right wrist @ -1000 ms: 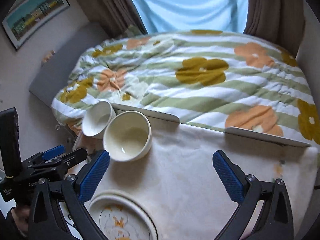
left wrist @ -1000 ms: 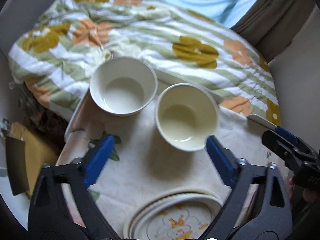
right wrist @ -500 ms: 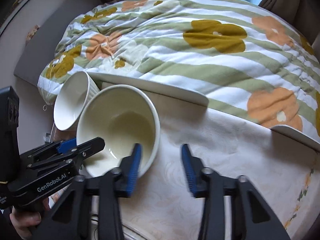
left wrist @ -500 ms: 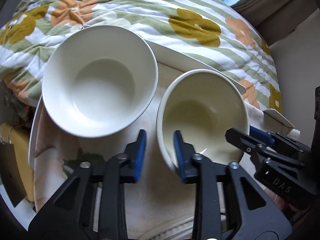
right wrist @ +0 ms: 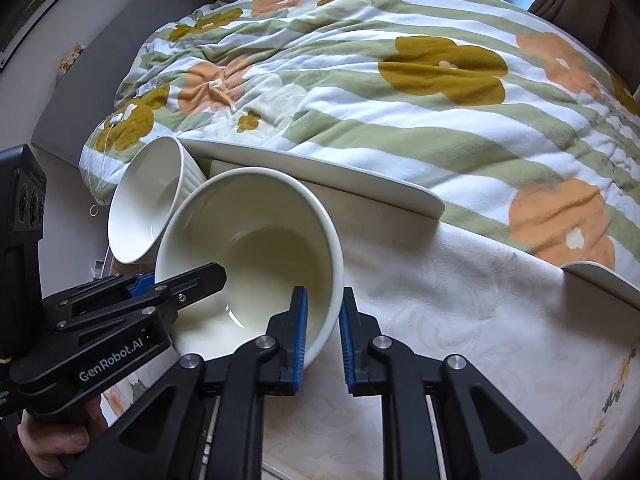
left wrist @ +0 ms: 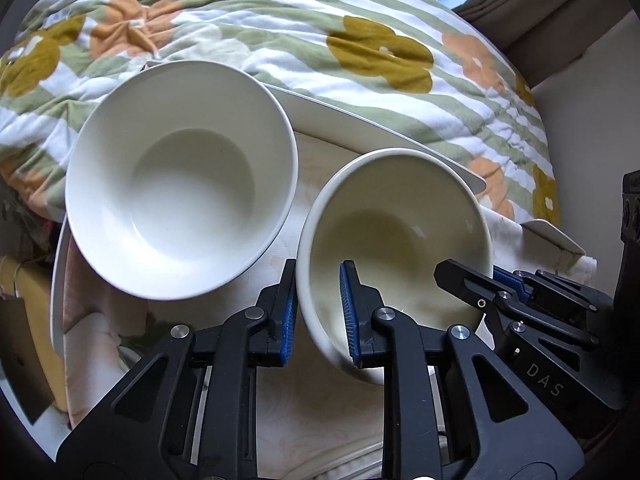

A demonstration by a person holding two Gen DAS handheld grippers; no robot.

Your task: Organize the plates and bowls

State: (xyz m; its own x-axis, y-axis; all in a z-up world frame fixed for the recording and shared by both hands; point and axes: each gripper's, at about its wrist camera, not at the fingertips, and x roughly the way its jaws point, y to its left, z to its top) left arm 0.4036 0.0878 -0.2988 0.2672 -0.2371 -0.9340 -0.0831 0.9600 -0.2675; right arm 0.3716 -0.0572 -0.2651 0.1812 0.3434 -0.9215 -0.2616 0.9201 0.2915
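both tongs are on the same cream bowl (left wrist: pixel 394 240), which sits right of centre in the left wrist view and low centre-left in the right wrist view. the left tongs (left wrist: pixel 318 312) straddle its near-left rim, one blue pad inside the wall and one outside, narrowed to about the wall's thickness; contact looks likely but a thin gap on the outer side can't be ruled out. the right tongs (right wrist: pixel 323 322) do the same on the opposite rim, at the lower centre of their own view, jaws nearly closed on the wall. gripping opposite edges probably makes sense because a deep, smooth bowl held by one rim pinch would swing or slip; two pinches keep it level.

the white bowl (left wrist: pixel 180 180) fills the left-centre of the left wrist view, just beside the cream one and tilted, its far edge seeming to lean on the raised rim of the counter (right wrist: pixel 460 320) and the flowered quilt (right wrist: pixel 400 92) behind. it is wider-mouthed, so my guess is the cream bowl is meant to nest into it or be lined up next to it.

a sliver of plate rim (left wrist: pixel 352 452) shows at the bottom edge of the left wrist view, near the tongs, so lifting clear of it matters.
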